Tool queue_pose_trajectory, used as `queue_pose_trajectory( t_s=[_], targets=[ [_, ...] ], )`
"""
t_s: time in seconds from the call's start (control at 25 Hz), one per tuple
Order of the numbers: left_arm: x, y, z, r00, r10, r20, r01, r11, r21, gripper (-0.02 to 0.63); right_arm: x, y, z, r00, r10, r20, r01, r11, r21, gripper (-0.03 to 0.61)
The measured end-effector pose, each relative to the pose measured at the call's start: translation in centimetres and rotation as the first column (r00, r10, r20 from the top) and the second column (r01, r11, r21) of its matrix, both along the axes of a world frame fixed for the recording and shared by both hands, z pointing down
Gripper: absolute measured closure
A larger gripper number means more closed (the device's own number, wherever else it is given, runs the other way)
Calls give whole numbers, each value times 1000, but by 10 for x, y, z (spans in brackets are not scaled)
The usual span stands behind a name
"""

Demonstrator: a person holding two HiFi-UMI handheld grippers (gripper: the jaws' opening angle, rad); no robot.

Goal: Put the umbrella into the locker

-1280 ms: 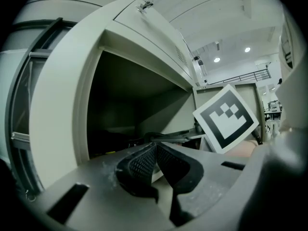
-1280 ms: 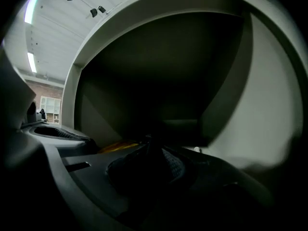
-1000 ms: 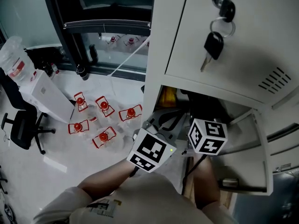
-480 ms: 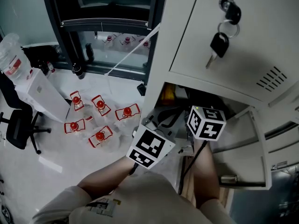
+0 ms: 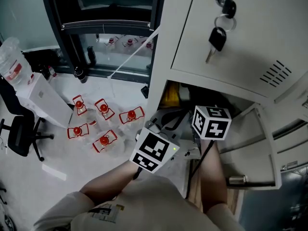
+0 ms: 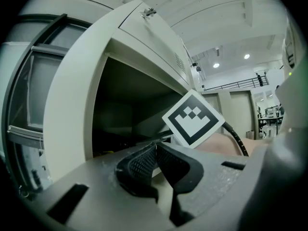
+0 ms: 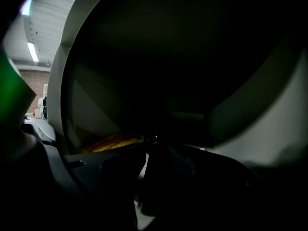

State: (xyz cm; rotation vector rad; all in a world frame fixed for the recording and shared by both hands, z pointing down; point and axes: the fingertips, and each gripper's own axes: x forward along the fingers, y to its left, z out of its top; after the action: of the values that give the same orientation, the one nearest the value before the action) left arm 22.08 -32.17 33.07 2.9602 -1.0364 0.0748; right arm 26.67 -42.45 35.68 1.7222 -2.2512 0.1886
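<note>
Left gripper (image 6: 156, 147): my jaws are pressed together at the tips with nothing between them. It hangs just outside the locker mouth.
Right gripper (image 7: 153, 141): the view is dark, but I read these jaws as closed and empty too, nose pointing into the compartment.
Umbrella (image 7: 113, 141): a yellow thing lying low inside the compartment, at 9 o'clock from my right jaw tips and apart from them. I take it for the umbrella.
Locker (image 5: 161, 57): the door (image 5: 250, 37) stands open, with the key (image 5: 215, 36) dangling from its lock at 12 o'clock above the right gripper.
Change: over the last second my right gripper crept slightly toward the opening, while the left barely stirred.
Meaning: neither gripper carries anything, so I judge the placing done. Only the door remains.
Floor: red-capped bottles (image 5: 103, 141) at 9 o'clock from the left gripper.
</note>
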Motion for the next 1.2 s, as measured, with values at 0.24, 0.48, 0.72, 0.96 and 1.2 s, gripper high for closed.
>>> queue_pose_trajectory(
  t_s=[0.24, 0.48, 0.72, 0.96, 1.2],
  targets=[
    [-9, 4, -7, 1000, -15, -21, 15, 1000, -2, 603, 8, 22, -19, 999, 39, -7, -39, 997, 71, 467],
    [-21, 8, -24, 999, -19, -28, 20, 999, 33, 603, 1, 49, -45, 1000, 2, 18, -5, 991, 132, 513],
    [-39, 15, -55, 999, -33, -34, 36, 993, 111, 603, -20, 83, -86, 984, -124, 130, 87, 962, 259, 523],
    [-56, 25, -83, 998, -38, -46, 47, 979, 200, 603, -26, 117, -119, 974, -168, 155, 100, 922, 373, 551],
    [-72, 33, -96, 996, -42, -77, 59, 971, 233, 603, -25, 149, -138, 971, -177, 160, 89, 892, 444, 564]
  ],
)
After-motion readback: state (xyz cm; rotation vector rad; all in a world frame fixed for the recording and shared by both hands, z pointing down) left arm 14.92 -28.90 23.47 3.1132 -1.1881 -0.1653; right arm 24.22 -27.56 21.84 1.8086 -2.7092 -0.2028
